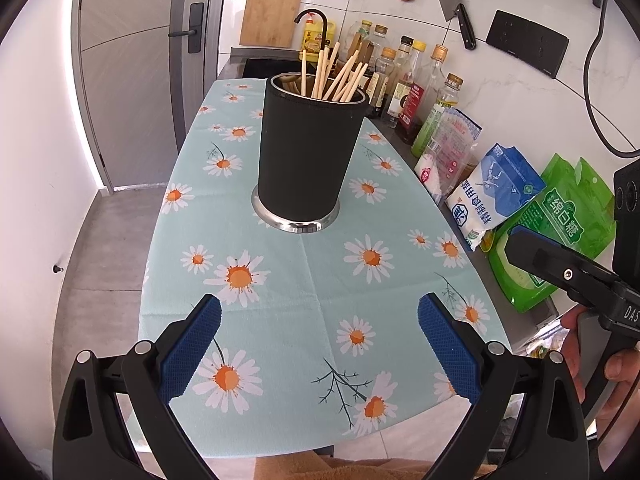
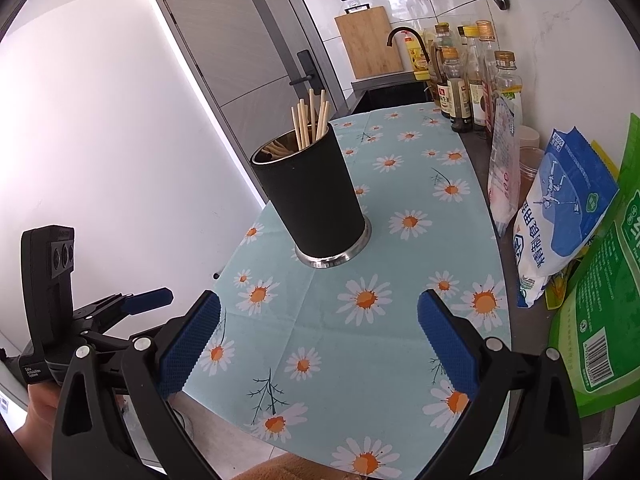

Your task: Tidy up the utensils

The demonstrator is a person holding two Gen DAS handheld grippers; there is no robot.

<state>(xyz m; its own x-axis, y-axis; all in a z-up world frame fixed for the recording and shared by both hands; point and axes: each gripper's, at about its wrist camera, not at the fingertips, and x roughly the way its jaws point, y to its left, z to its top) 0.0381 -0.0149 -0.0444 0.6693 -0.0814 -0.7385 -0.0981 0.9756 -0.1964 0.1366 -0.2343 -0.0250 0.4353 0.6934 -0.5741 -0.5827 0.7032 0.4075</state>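
A black utensil holder (image 1: 306, 152) with a steel rim and base stands upright on the daisy-print cloth (image 1: 320, 280). Several wooden chopsticks (image 1: 336, 74) stand in it. It also shows in the right wrist view (image 2: 312, 196), with the chopsticks (image 2: 310, 124) in it. My left gripper (image 1: 319, 344) is open and empty, low over the near part of the cloth, well short of the holder. My right gripper (image 2: 318, 344) is open and empty too, near the cloth's front. The right gripper shows at the right edge of the left wrist view (image 1: 560, 264); the left one shows at the left of the right wrist view (image 2: 132, 304).
Along the right wall stand oil and sauce bottles (image 1: 412, 84), a blue-white salt bag (image 1: 492, 196) and green sugar bags (image 1: 560, 224). A sink with black faucet (image 1: 316, 24) and a cutting board (image 1: 272, 12) are behind. A cleaver (image 1: 454, 4) hangs on the wall. The floor drops off left.
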